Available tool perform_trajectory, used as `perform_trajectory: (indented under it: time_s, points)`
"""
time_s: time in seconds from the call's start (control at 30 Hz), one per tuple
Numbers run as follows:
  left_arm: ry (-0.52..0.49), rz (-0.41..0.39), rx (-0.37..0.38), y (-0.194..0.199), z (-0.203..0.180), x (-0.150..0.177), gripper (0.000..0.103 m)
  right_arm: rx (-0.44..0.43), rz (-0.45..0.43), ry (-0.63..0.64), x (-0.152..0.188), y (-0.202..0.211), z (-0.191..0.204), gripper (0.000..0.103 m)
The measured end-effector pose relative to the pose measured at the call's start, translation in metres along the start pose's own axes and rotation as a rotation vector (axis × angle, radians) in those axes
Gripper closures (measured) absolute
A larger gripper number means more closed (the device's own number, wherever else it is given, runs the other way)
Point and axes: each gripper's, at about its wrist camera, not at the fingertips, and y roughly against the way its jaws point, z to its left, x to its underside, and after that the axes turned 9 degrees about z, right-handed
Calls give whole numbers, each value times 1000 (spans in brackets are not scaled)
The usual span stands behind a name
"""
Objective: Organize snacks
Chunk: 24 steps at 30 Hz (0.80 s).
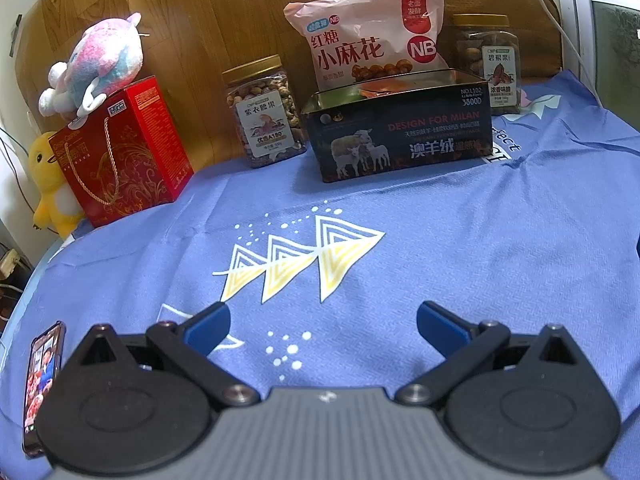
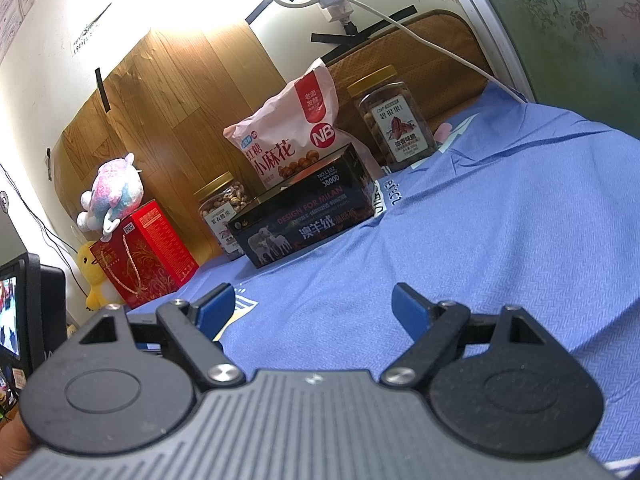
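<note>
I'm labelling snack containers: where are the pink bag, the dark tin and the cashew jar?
pink bag (image 1: 360, 40), left wrist view, front panel.
dark tin (image 1: 400, 140), left wrist view, front wall.
cashew jar (image 1: 264, 120), left wrist view, label.

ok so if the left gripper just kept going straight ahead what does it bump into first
Probably the dark tin box: the left gripper is open, with only bare blue cloth before it. Depth is hard to judge.

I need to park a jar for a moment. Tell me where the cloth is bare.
Bare: the blue cloth between both open grippers, left and right, and the black tin. Crowded: the back row, red gift box, cashew jar, snack bag, pecan jar.
</note>
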Motion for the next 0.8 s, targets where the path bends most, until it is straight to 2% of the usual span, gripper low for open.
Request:
perform_trajectory:
  time_s: [0.8]
  points:
    - [0, -9, -6, 1, 1, 0, 0, 0, -1, 1, 3, -2, -1, 16]
